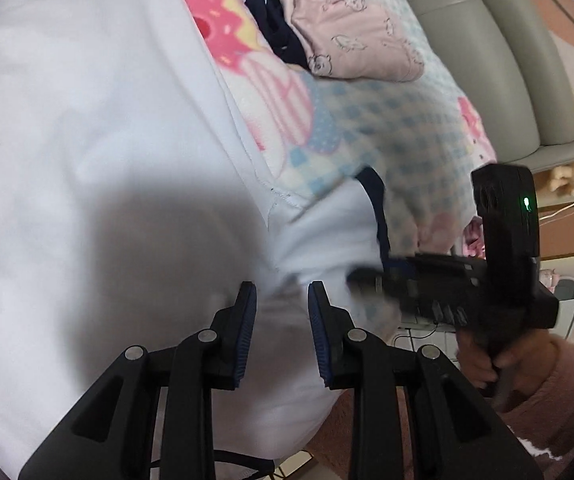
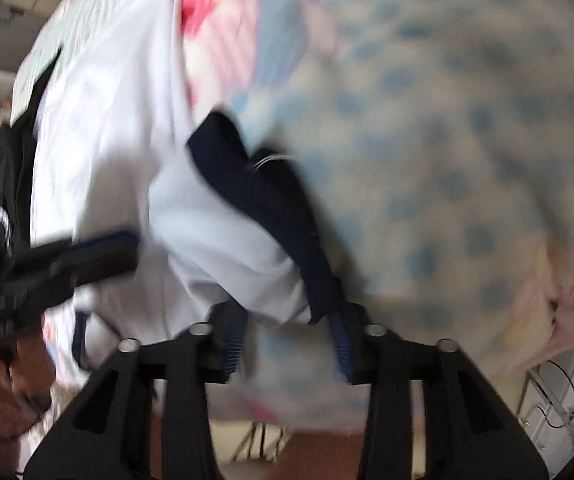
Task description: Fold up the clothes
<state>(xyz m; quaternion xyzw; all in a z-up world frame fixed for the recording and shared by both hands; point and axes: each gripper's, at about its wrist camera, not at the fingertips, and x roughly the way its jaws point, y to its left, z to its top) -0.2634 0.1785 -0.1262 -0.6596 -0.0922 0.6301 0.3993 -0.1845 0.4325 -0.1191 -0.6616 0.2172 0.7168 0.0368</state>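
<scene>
shirt [image 1: 87, 160]: white, spread on the blanket [image 1: 387, 120]; navy-edged sleeve [image 2: 227, 232] by the near edge
left gripper [image 1: 282, 300]: jaws narrow, over shirt, pinch unclear
right gripper [image 2: 287, 320]: jaws apart around the sleeve, grip unclear

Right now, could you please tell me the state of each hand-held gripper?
Left hand-held gripper: jaws apart over white shirt; grip unclear.
Right hand-held gripper: open around sleeve.
</scene>
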